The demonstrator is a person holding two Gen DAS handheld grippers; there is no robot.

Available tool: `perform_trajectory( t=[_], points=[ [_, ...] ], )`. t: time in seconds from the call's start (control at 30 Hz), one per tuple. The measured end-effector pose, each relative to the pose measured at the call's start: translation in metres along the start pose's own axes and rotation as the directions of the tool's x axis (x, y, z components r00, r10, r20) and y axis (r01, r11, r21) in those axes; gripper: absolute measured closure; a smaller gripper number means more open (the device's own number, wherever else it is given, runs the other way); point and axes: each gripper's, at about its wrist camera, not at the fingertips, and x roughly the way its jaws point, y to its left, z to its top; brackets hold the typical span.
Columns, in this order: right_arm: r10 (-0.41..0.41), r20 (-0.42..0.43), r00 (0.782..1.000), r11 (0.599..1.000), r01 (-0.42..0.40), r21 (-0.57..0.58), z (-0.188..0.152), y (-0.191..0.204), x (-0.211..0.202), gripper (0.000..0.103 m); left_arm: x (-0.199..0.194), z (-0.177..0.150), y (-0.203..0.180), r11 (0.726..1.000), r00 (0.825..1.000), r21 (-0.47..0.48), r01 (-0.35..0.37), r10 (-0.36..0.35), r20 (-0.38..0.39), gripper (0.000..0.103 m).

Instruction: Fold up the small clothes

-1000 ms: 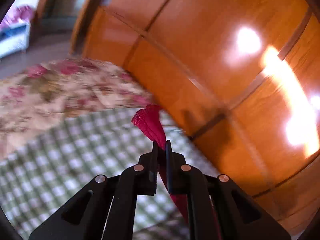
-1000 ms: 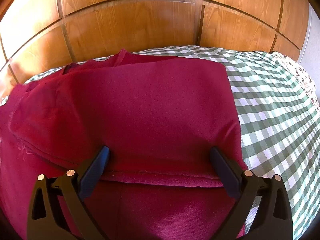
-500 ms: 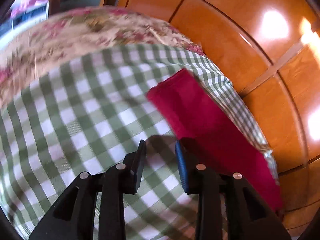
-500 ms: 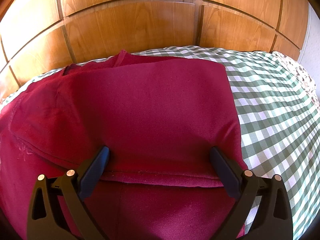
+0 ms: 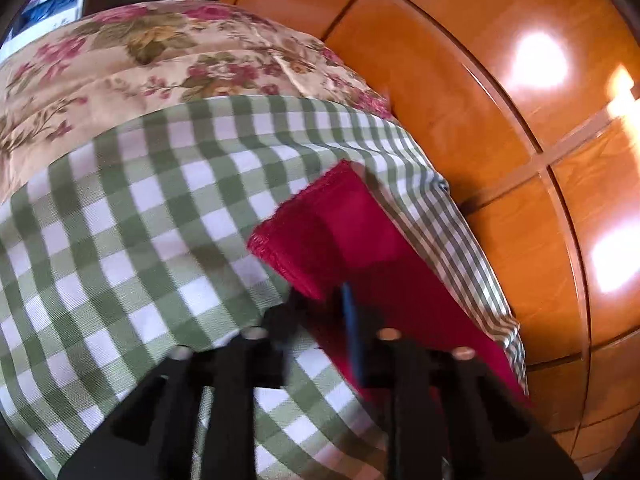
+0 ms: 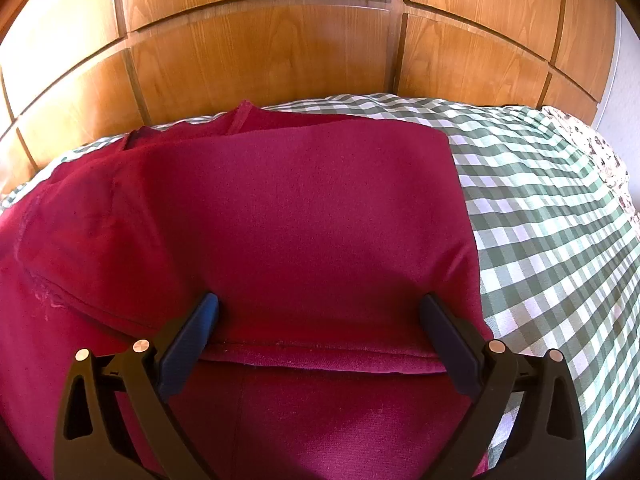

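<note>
While R gripper point(image 6: 318, 320) rests wide open on red garment point(image 6: 300, 220) | L gripper point(image 5: 320, 312) closed at sleeve point(image 5: 340, 232) edge, hold unclear | step: sleeve fold | next: bring sleeve onto garment body.

Sunlit glossy wooden panelling point(image 6: 264, 60) rises behind a bed with green-checked sheet point(image 5: 132, 220) and floral cover point(image 5: 120, 56).

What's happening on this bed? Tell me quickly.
A person with a gripper in each hand is folding a red garment on a green checked bedspread. The right gripper rests wide open over the folded body. The left gripper has its jaws closing at the garment's edge by the wooden headboard; blur hides whether cloth is pinched.
</note>
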Motion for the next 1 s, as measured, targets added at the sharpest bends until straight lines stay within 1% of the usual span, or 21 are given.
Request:
perform_trajectory(
  t=[0.13,0.17,0.27,0.3,0.37,0.4,0.43,0.47,0.5,0.57,0.6,0.63,0.67,0.7,0.77,0.8,0.83,0.9,0.93,0.97,1.0],
  points=[
    [0.0,0.0,1.0,1.0,0.0,0.001,0.0,-0.001,0.0,0.004,-0.023,-0.007,-0.026,0.993,0.994,0.048,0.105,-0.106,0.019,0.096],
    [0.001,0.0,1.0,1.0,-0.001,0.002,0.0,-0.001,0.001,0.004,-0.033,-0.012,-0.04,0.986,0.989,0.083,0.144,-0.147,0.025,0.096],
    [0.001,0.001,1.0,1.0,-0.001,0.002,0.0,-0.001,0.0,0.004,-0.057,-0.029,-0.077,0.959,0.972,0.173,0.223,-0.233,0.034,0.096],
    [0.001,0.001,1.0,1.0,-0.001,0.002,0.0,-0.001,0.0,0.004,-0.068,-0.04,-0.096,0.938,0.959,0.218,0.27,-0.283,0.028,0.096],
    [0.001,0.0,1.0,1.0,-0.001,0.002,0.0,-0.001,0.0,0.004,-0.082,-0.061,-0.124,0.897,0.935,0.284,0.339,-0.354,0.002,0.096],
    [0.002,0.0,1.0,1.0,-0.002,0.002,0.0,-0.001,0.0,0.004,-0.087,-0.079,-0.143,0.864,0.92,0.331,0.379,-0.39,-0.034,0.096],
    [0.002,0.0,1.0,1.0,-0.002,0.002,0.0,-0.001,0.0,0.004,-0.09,-0.095,-0.157,0.84,0.911,0.368,0.399,-0.408,-0.058,0.096],
    [0.002,0.001,1.0,1.0,-0.002,0.002,0.0,-0.001,0.0,0.004,-0.092,-0.113,-0.172,0.812,0.905,0.412,0.413,-0.418,-0.082,0.096],
    [0.002,0.001,1.0,1.0,-0.003,0.003,0.0,-0.001,0.0,0.004,-0.091,-0.141,-0.192,0.771,0.898,0.472,0.428,-0.423,-0.125,0.095],
    [0.004,0.002,1.0,1.0,-0.004,0.005,0.0,-0.002,0.0,0.004,-0.083,-0.176,-0.214,0.726,0.89,0.521,0.449,-0.415,-0.189,0.094],
    [0.004,0.002,1.0,1.0,-0.004,0.007,0.0,-0.002,0.0,0.004,-0.075,-0.204,-0.226,0.697,0.889,0.553,0.456,-0.394,-0.235,0.093],
    [0.004,0.002,1.0,1.0,-0.004,0.007,0.0,-0.002,0.0,0.004,-0.071,-0.218,-0.231,0.686,0.89,0.568,0.455,-0.381,-0.253,0.09],
    [0.005,0.002,1.0,1.0,-0.005,0.008,0.0,-0.002,0.0,0.004,-0.064,-0.243,-0.237,0.666,0.896,0.6,0.444,-0.351,-0.273,0.082],
    [0.006,0.003,1.0,1.0,-0.006,0.009,0.0,-0.002,0.0,0.004,-0.06,-0.259,-0.239,0.649,0.903,0.628,0.428,-0.326,-0.279,0.078],
    [0.01,0.003,1.0,1.0,-0.01,0.012,0.0,-0.002,0.0,0.004,-0.054,-0.279,-0.237,0.628,0.912,0.661,0.411,-0.289,-0.292,0.062],
    [0.012,0.003,1.0,1.0,-0.012,0.016,0.0,-0.003,0.0,0.004,-0.053,-0.291,-0.232,0.616,0.912,0.672,0.411,-0.271,-0.309,0.059],
    [0.017,0.003,1.0,1.0,-0.017,0.02,0.0,-0.003,0.0,0.004,-0.054,-0.297,-0.227,0.611,0.915,0.682,0.403,-0.259,-0.309,0.056],
    [0.024,0.002,1.0,0.999,-0.024,0.026,0.0,-0.004,0.0,0.004,-0.058,-0.307,-0.211,0.597,0.931,0.714,0.366,-0.234,-0.282,0.055],
    [0.028,0.002,1.0,0.999,-0.028,0.028,0.0,-0.005,0.0,0.004,-0.063,-0.31,-0.203,0.599,0.936,0.72,0.352,-0.225,-0.27,0.055],
    [0.029,0.002,1.0,0.999,-0.029,0.029,0.0,-0.005,0.0,0.004,-0.064,-0.31,-0.194,0.608,0.943,0.721,0.333,-0.213,-0.256,0.055],
    [0.029,0.002,1.0,0.999,-0.029,0.03,0.0,-0.005,0.0,0.004,-0.064,-0.309,-0.184,0.623,0.953,0.721,0.303,-0.194,-0.233,0.055]
  ],
)
